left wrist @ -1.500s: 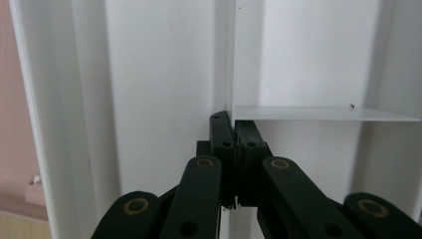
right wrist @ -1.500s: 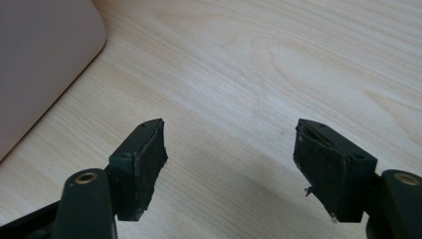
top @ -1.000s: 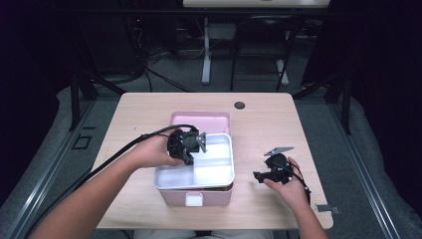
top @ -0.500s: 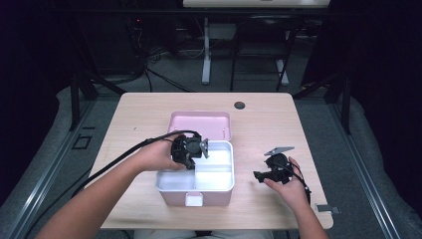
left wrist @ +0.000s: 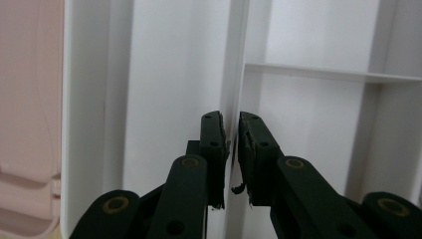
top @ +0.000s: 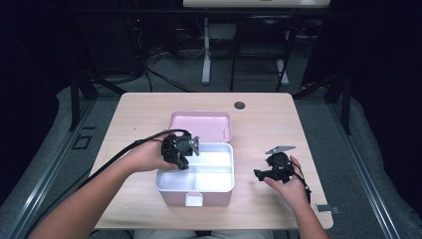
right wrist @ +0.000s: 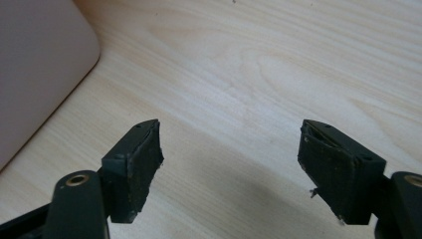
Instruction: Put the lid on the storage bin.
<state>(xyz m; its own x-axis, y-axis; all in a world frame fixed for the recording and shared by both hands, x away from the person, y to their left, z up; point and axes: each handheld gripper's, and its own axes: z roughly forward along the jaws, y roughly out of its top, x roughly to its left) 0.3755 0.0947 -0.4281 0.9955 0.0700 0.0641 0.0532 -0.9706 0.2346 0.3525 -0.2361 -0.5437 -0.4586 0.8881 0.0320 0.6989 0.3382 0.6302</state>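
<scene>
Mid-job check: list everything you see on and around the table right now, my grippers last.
Lunch box: one, pink outside, open, table centre.
White inner tray: one, white, divided into compartments, inside the box.
Lid: one, pink, lying open behind the box.
Table: one, light wood.
Grommet: one, dark, far edge of the table.
Left gripper: one, black, jaws shut on a tray divider wall.
Right gripper: one, black, jaws open over bare tabletop, right of the box.

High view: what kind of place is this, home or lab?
Most likely a lab or recording setup, not a home. A lone light wooden table stands on grey floor amid black metal frame legs and loose cables, and the surroundings are dark. On it sits just a pink lunch box with a white divided tray.
</scene>
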